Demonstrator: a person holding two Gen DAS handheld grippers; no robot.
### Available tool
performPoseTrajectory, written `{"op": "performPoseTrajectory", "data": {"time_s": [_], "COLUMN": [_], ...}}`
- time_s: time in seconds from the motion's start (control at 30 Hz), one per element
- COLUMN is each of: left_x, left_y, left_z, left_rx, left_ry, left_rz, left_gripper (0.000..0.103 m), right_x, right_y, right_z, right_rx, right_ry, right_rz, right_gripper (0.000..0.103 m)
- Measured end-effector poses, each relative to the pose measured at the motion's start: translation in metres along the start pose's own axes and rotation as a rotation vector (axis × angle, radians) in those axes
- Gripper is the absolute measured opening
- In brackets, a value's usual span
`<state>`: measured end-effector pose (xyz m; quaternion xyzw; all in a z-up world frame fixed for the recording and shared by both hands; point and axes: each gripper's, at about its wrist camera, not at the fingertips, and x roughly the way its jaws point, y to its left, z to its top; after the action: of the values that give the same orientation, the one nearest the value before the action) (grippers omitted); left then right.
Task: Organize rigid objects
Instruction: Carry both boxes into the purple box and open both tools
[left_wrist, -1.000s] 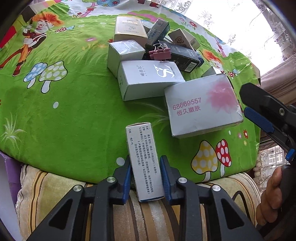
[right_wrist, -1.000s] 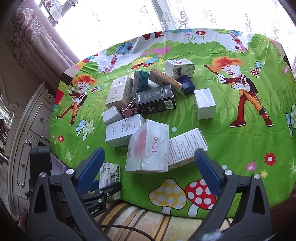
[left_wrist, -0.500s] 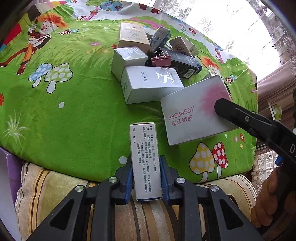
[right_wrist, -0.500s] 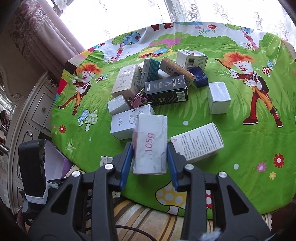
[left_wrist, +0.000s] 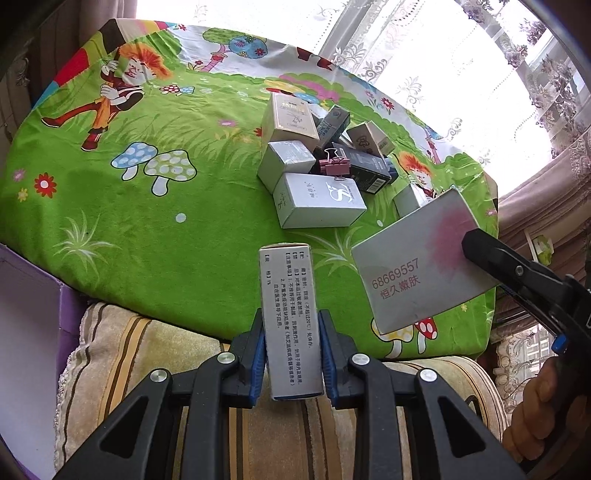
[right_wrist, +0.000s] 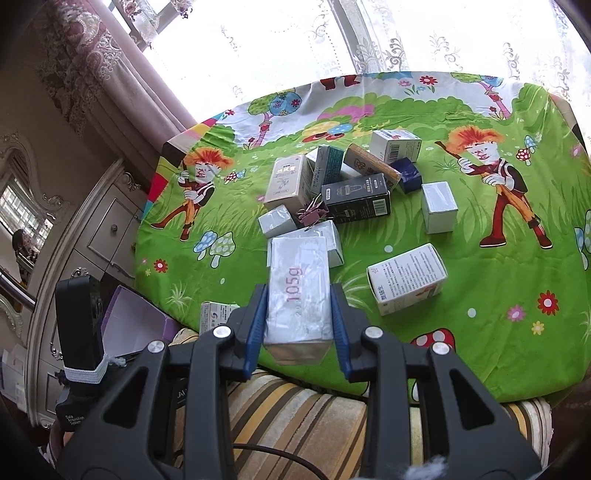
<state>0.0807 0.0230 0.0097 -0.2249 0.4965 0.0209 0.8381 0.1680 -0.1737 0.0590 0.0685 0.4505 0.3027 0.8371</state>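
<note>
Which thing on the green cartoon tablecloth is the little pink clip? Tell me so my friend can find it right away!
Look at the green cartoon tablecloth and find the heap of small boxes near its middle. On the near side of that heap, against the black box with the barcode, sits the pink binder clip. It is the only thing there that is not a box: small, dusty pink, with wire handles sticking up.

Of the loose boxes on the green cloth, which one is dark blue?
The small dark blue cube-shaped box at the far side of the pile, beside the black rectangular box. The others are white, silver or black.
</note>
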Motion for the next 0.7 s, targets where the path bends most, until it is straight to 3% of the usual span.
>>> {"op": "performPoseTrajectory", "data": {"time_s": [0.33, 0.7], "left_x": [-0.046, -0.096], "left_y": [0.050, 0.129], "left_z": [-0.014, -0.017], "left_rx": [-0.091, -0.228], "left_ry": [-0.075, -0.183], "left_rz": [0.041, 0.125], "left_gripper": [0.027, 0.027], "right_x": [-0.008, 0.013], "right_y": [0.056, 0.142], "right_z": [-0.009, -0.024], "right_rx": [-0.076, -0.199], "right_ry": [0.001, 0.070], "right_rz": [0.070, 0.164], "right_gripper": [0.037, 0.037]}}
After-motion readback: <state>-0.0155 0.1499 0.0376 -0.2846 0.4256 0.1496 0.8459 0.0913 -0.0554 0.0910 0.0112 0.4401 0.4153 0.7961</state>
